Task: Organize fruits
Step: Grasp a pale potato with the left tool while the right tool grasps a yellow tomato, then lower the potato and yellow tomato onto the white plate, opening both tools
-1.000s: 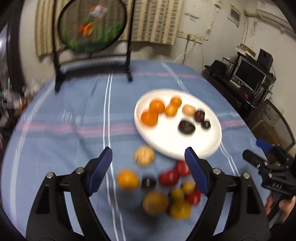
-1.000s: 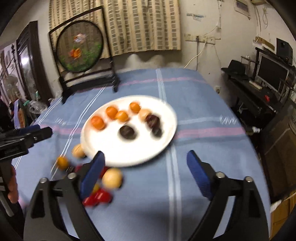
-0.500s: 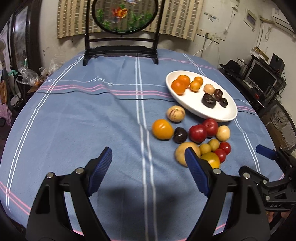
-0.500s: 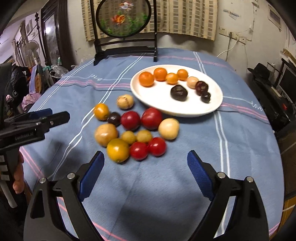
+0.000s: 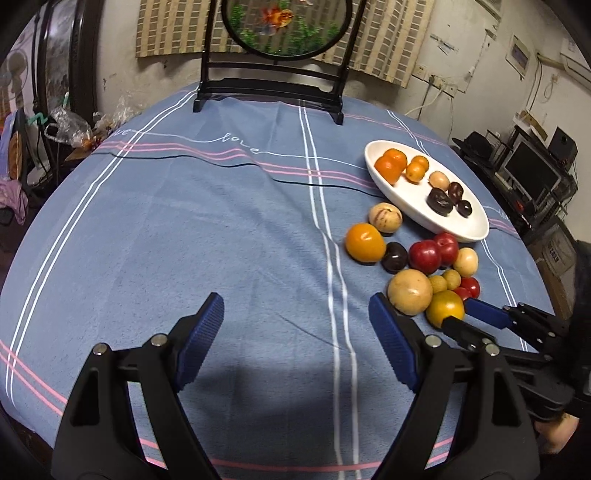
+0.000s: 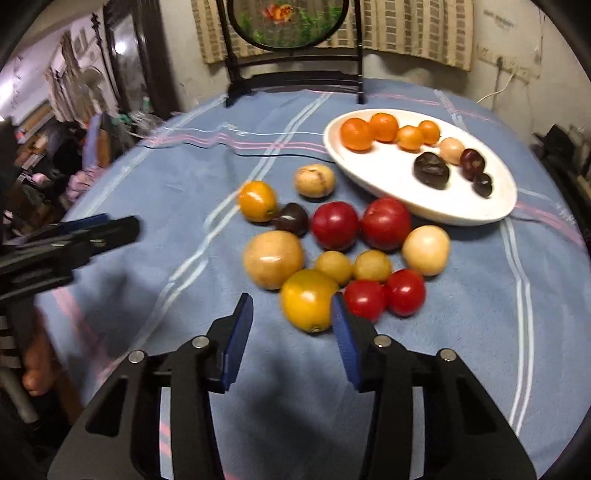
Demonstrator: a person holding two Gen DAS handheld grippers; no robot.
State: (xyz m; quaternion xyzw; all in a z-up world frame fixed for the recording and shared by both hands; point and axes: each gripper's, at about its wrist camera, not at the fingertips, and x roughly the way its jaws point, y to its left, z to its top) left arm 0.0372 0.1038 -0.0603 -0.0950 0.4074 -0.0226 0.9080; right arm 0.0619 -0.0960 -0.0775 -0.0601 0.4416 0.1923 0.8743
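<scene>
Blue striped cloth (image 5: 221, 221) across the frame, plate (image 6: 424, 199) upper right, screen (image 5: 284, 29) at top. Left gripper (image 5: 295, 332) wide, empty. Right gripper (image 6: 291, 332) just narrowed, not gripping; yellow fruit (image 6: 306, 299) beyond the tips.

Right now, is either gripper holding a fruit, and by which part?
Nothing is held. The left gripper is open over the tablecloth. The right gripper has just been closing its jaws, the yellow fruit at their tips, not pressed.
</scene>
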